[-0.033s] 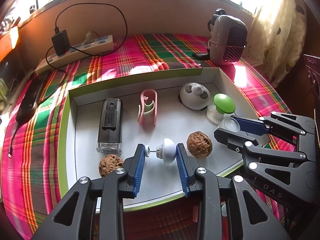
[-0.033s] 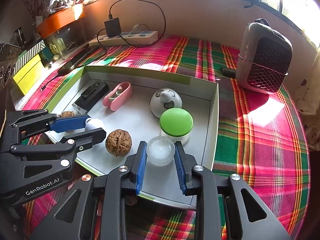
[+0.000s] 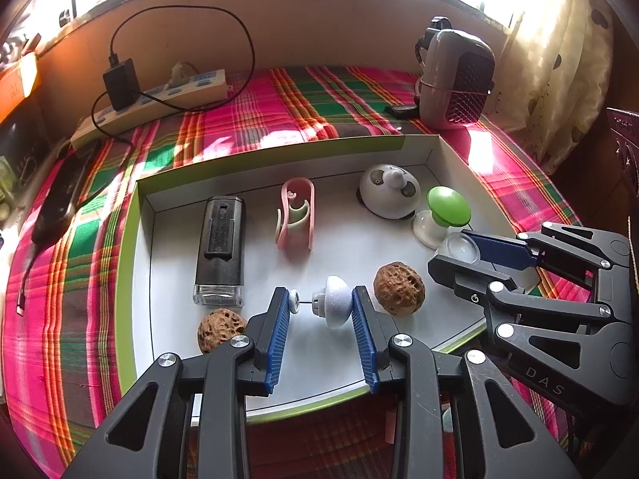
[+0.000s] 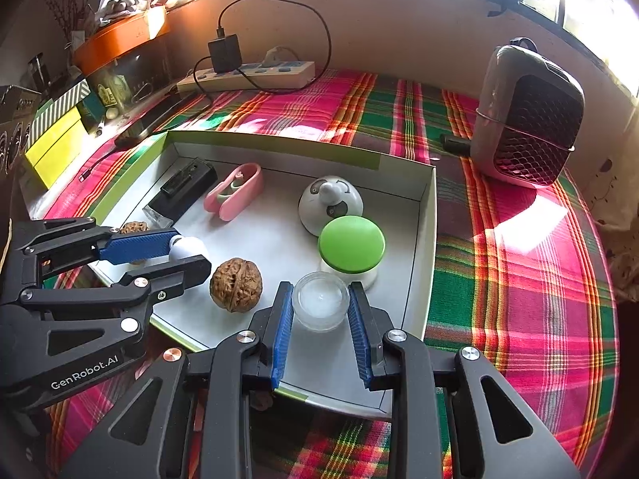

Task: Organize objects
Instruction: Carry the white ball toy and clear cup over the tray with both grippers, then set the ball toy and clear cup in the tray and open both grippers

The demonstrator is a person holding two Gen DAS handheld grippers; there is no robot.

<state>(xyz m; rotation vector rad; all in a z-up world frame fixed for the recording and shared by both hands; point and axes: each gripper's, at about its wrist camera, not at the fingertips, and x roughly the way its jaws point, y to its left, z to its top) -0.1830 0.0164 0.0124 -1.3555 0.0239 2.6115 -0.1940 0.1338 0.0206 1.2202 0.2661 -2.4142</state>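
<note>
A white tray with a green rim holds the objects. My left gripper is shut on a small white mushroom-shaped piece, lying sideways between the blue pads just above the tray floor. My right gripper is shut on a small clear round jar in the tray's near right part; it also shows in the left wrist view. A walnut lies between the two grippers. A second walnut lies left of the left gripper.
Also in the tray: a black lighter-like box, a pink clip, a white panda dome, a green-capped knob. On the plaid cloth stand a small heater and a power strip. Boxes sit at left.
</note>
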